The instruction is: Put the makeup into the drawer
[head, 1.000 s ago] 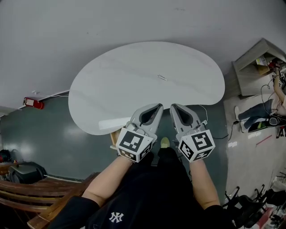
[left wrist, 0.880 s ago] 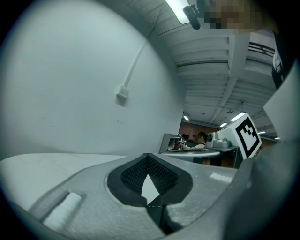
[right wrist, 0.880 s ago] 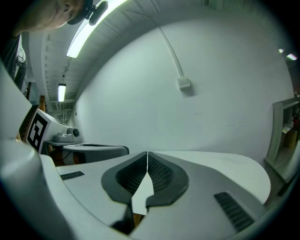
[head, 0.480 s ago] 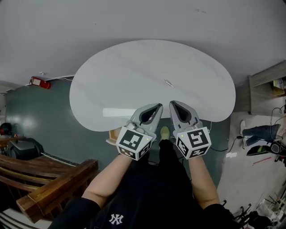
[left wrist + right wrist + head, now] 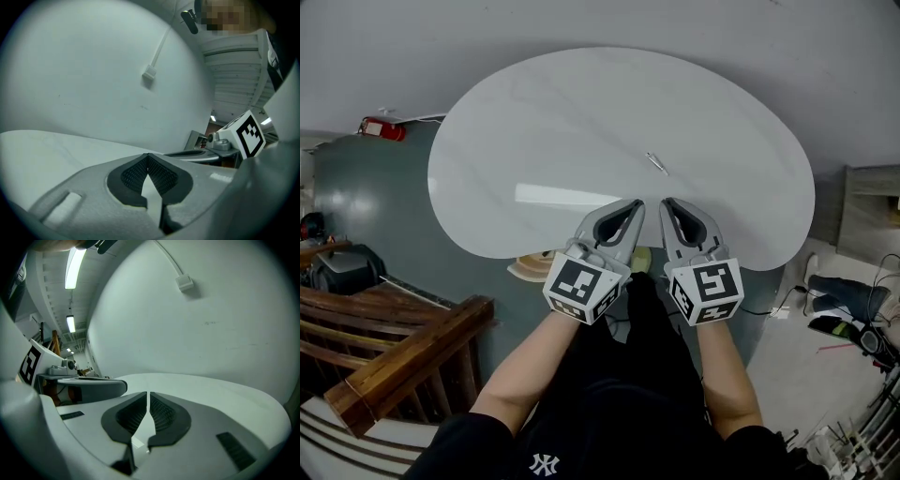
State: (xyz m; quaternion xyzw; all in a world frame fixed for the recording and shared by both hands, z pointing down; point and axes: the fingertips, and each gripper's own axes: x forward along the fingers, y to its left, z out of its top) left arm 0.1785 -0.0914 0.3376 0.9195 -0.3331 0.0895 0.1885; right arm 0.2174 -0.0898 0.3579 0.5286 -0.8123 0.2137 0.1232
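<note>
A small thin silvery stick [image 5: 656,163] lies alone on the white oval table [image 5: 534,141], a little beyond the two gripper tips. My left gripper [image 5: 636,203] and right gripper [image 5: 666,203] are held side by side over the table's near edge. Both are shut with nothing between the pads. In the left gripper view the jaws meet at the left gripper [image 5: 148,157]. In the right gripper view the right gripper [image 5: 148,395] is likewise closed to a thin slit. No drawer is in view.
A wooden bench [image 5: 403,347] stands at the lower left, with a black bag [image 5: 342,269] and a red object [image 5: 382,129] on the floor beyond it. A round wooden piece [image 5: 530,267] sits under the table edge. A grey cabinet [image 5: 872,192] is at the right.
The head view has swung, so the table fills more of the picture. Both grippers have moved slightly forward over the table's near edge, still shut.
</note>
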